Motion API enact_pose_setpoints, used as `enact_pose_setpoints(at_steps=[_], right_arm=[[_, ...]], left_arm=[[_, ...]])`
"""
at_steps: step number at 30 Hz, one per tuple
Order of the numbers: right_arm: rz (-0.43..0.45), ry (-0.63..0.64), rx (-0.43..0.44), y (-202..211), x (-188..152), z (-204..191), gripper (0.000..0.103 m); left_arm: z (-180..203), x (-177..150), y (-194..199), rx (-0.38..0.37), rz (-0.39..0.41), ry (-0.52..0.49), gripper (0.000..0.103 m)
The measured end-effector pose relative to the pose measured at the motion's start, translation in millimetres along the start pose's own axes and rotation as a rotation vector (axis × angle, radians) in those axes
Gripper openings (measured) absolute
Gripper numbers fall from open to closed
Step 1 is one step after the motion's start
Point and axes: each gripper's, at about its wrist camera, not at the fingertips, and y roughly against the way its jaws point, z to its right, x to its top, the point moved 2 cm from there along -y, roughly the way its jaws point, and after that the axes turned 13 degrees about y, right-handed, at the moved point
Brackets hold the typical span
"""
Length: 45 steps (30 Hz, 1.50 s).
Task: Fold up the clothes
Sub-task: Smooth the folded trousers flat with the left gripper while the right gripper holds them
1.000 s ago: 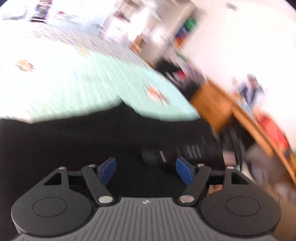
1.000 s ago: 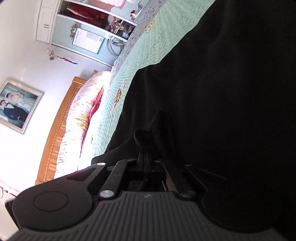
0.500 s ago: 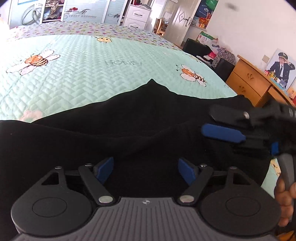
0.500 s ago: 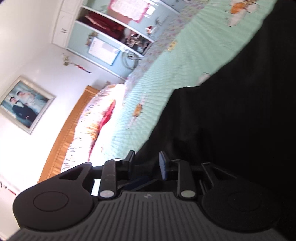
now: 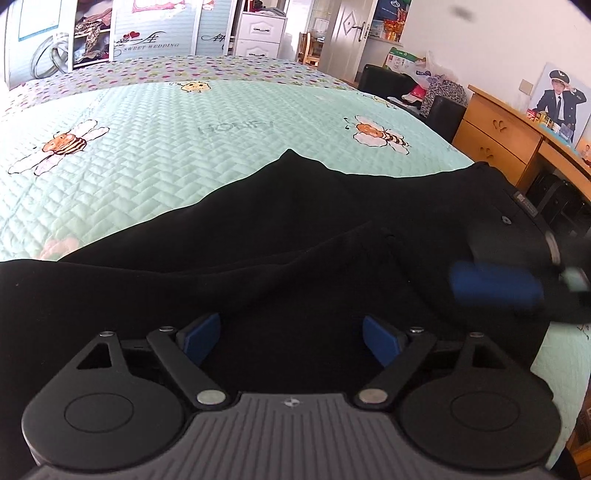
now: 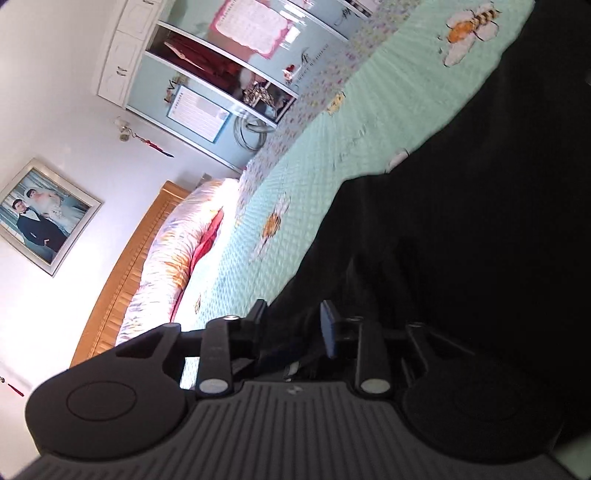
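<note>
On the left of the left wrist view, the mint-green quilted bedspread (image 5: 147, 166), printed with bees, stretches away to a wardrobe (image 5: 92, 33) at the back. A pair of black trousers (image 5: 295, 236) lies across its near part, the legs running off to the left and the waistband (image 5: 517, 206) with its button reaching the bed's right edge. The left gripper (image 5: 291, 338) hovers low over the dark cloth, its 2 blue pads (image 5: 197, 338) set wide apart and opening further; the fabric lies under the gap, and neither pad presses on it. Further right, the right gripper (image 5: 495, 284), blurred, sits over the waistband end, beside a wooden dresser (image 5: 495, 144). In the right wrist view its jaws (image 6: 295, 325) stand partly open with black cloth between them; whether they pinch it I cannot tell.
</note>
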Motion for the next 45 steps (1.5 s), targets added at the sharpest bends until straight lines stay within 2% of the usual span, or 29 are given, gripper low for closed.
enact_pose_setpoints(at_steps=[2,3,4,7,8,10,13,15,16,18,19,21,23,25,29,32,33,34,36,39,41,42,44,45], right_arm=[[-0.056,-0.01,-0.051,4,-15,17,0.038],[-0.08,-0.011,-0.077,4,-21,27,0.029],[-0.076,-0.027,-0.082,7,-23,37,0.0],[-0.048,-0.045,-0.1,20,-25,52,0.002],[-0.03,-0.025,-0.096,28,-24,45,0.007],[0.004,0.014,-0.082,43,-23,31,0.025],[0.036,0.052,-0.021,64,-26,3,0.028],[0.019,0.037,0.007,66,-34,-7,0.031],[-0.005,0.033,0.023,54,-34,-11,0.034],[-0.054,0.019,0.002,41,-41,0,0.035],[-0.071,0.004,-0.02,37,-45,10,0.026],[-0.069,-0.053,-0.02,37,-51,36,0.0],[-0.062,-0.096,-0.005,38,-56,54,0.0],[-0.08,-0.025,-0.033,41,-54,45,0.0],[-0.069,-0.02,-0.045,54,-63,36,0.0],[-0.017,-0.016,-0.066,59,-56,21,0.009],[0.009,-0.001,-0.081,58,-49,14,0.015],[0.033,0.018,-0.094,59,-42,6,0.026],[0.06,0.076,-0.086,72,-37,-11,0.035],[0.017,0.099,-0.029,67,-35,-24,0.04],[-0.036,0.067,-0.017,56,-44,-11,0.04],[-0.052,0.046,-0.041,52,-49,2,0.039],[-0.061,-0.012,-0.059,48,-56,30,0.009],[-0.056,-0.049,-0.047,49,-60,44,0.001]], left_arm=[[1,-1,-1,0.0,0.0,-0.014,0.089],[3,-2,-1,0.004,0.0,-0.021,0.089],[4,-2,-2,0.009,-0.001,-0.027,0.089],[7,-2,-3,0.015,-0.004,-0.038,0.091],[7,-2,-3,0.016,-0.004,-0.039,0.092],[8,-2,-4,0.019,-0.003,-0.042,0.092],[9,-3,-4,0.021,-0.002,-0.043,0.092],[8,-3,-4,0.021,-0.002,-0.043,0.092],[8,-3,-4,0.021,-0.001,-0.044,0.092],[10,-4,-4,0.023,-0.003,-0.05,0.093],[10,-3,-5,0.024,-0.004,-0.048,0.093],[10,-2,-5,0.026,-0.008,-0.041,0.094],[11,-3,-6,0.027,-0.011,-0.047,0.095],[13,-3,-7,0.028,-0.011,-0.055,0.098],[14,-4,-8,0.03,-0.011,-0.062,0.099],[14,-4,-8,0.027,-0.012,-0.063,0.099],[14,-4,-8,0.027,-0.012,-0.064,0.099],[14,-4,-8,0.027,-0.011,-0.065,0.1],[14,-5,-9,0.027,-0.011,-0.066,0.1],[14,-5,-9,0.025,-0.011,-0.064,0.1],[14,-5,-9,0.025,-0.012,-0.063,0.101],[15,-5,-9,0.025,-0.013,-0.063,0.101],[15,-5,-9,0.025,-0.014,-0.063,0.101],[15,-5,-9,0.025,-0.015,-0.063,0.101]])
